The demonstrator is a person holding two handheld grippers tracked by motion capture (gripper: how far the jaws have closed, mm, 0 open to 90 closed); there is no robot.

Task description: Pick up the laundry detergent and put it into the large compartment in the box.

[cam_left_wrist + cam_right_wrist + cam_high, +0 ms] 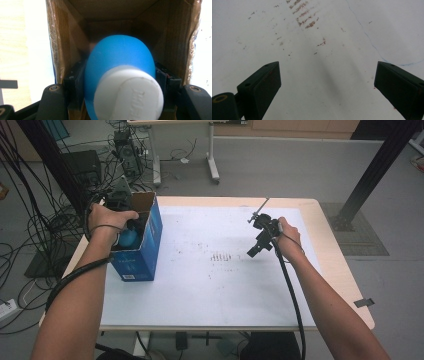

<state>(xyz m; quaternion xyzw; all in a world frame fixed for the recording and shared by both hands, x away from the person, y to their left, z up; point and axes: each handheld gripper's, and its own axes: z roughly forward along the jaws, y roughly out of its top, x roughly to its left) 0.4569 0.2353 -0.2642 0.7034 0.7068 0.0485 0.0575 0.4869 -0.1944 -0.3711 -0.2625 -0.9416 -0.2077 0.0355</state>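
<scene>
The blue cardboard box (142,242) stands open-topped near the left edge of the table (320,212), on the white sheet (210,285) that covers most of the light wooden top. The left hand (107,220) holds the left gripper (131,227) at the box opening, with its fingers inside the box.

The left gripper view looks into the box: the inner walls (172,27) are plain brown corrugated cardboard, and clear tape glints along the cut edges. The left gripper (120,80) has its black fingers (73,80) closed on a blue bottle (118,57), one on each side of the smooth, rounded plastic body. A white, cylindrical cap (130,96) with a raised moulded mark on its flat top faces the camera. In the high view, part of the blue bottle (128,239) is visible above the box rim, beside the wrist.

The right hand (290,232) holds the right gripper (255,251) over the right half of the sheet, well apart from the box, with a black cable (292,295) trailing back along the forearm. In the right gripper view, the right gripper (327,82) has its flat, rectangular black fingers (265,82) spread wide with nothing between them. This view also resolves the sheet surface: rows of small brown smudges (304,15) and a thin blue pen line (367,37).
</scene>
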